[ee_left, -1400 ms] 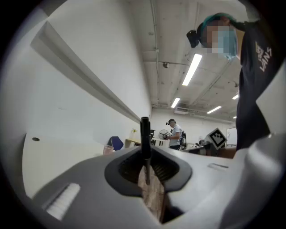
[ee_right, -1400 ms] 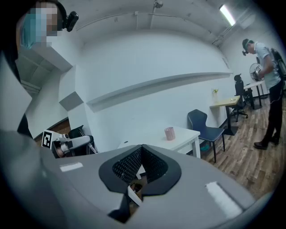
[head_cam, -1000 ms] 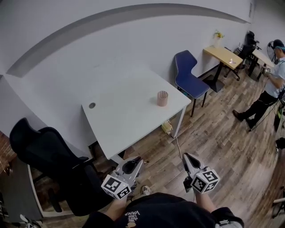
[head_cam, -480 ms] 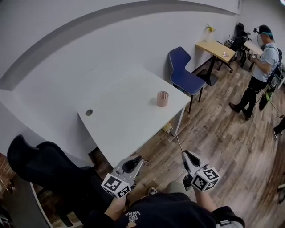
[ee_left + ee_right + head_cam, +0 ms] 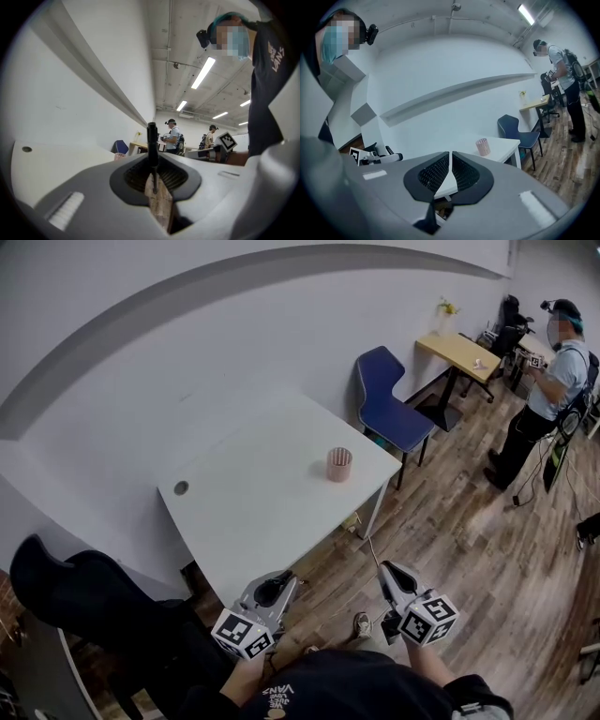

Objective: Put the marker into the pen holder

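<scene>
Left gripper (image 5: 284, 579): jaws closed on the black marker (image 5: 152, 140), which stands upright between them with its upper end well above the jaw line. Which end is up cannot be told.

Right gripper (image 5: 383, 570): jaws together, nothing between them.

Both grippers short of the near edge of the white tabletop (image 5: 246, 521), over the wooden floor (image 5: 469, 531), apart from each other.

Pink pen holder (image 5: 338, 465): upright on the tabletop, close to the right edge, toward the far right corner; apparently mesh-walled.

Cable hole (image 5: 181, 488) near the tabletop's left edge, well apart from the holder.

Black office chair (image 5: 84, 601) crowds the near left corner. Blue chair (image 5: 387, 401) beyond the right edge, near the far corner.

Open floor on the right side. Another person (image 5: 548, 381) stands well away by a wooden table (image 5: 464, 343).
</scene>
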### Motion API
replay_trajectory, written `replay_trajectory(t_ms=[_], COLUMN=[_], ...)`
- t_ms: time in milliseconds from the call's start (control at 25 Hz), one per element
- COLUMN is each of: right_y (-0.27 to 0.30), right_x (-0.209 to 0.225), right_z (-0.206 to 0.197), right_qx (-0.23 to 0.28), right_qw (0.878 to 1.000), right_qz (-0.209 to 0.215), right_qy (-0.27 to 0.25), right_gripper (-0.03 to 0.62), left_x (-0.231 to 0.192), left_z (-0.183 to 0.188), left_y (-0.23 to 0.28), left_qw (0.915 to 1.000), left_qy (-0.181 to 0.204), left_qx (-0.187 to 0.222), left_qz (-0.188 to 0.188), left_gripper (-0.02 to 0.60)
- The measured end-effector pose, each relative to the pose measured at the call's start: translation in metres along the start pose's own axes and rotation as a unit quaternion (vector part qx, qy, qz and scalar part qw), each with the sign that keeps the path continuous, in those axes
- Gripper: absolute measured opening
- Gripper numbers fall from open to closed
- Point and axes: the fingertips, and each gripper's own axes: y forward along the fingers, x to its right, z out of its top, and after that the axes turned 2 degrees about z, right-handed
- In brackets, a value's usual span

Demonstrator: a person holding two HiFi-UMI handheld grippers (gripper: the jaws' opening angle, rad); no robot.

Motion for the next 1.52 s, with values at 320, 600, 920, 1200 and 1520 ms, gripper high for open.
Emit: replay_trajectory(t_ms=[320, 600, 920, 1200, 1520], right_y=[0.031, 0.046, 0.060, 0.077, 0.110], right_x=[0.051, 0.097, 0.133, 0.144, 0.153], right_z=[0.028, 0.049, 0.062, 0.062, 0.065], right_qx=[-0.014, -0.027, -0.050, -0.064, -0.064], right_qw=[0.999, 0.997, 0.993, 0.990, 0.992], right_qz=[0.035, 0.068, 0.110, 0.127, 0.106], right_qy=[0.002, -0.001, -0.006, 0.002, 0.006], right_gripper=[0.002, 0.002, 0.002, 0.002, 0.002], left_x=[-0.001, 0.005, 0.010, 0.000, -0.043], left_z=[0.011, 0.006, 0.005, 0.004, 0.015], left_y=[0.064, 0.112, 0.148, 0.160, 0.189], left_qw=[0.9995, 0.9980, 0.9941, 0.9924, 0.9939], left_qy=[0.006, 0.006, 0.006, 0.015, 0.022], left_qx=[0.013, 0.020, 0.032, 0.018, 0.022], left_qz=[0.029, 0.060, 0.103, 0.121, 0.106], left_gripper=[0.098, 0.098, 0.098, 0.098, 0.098])
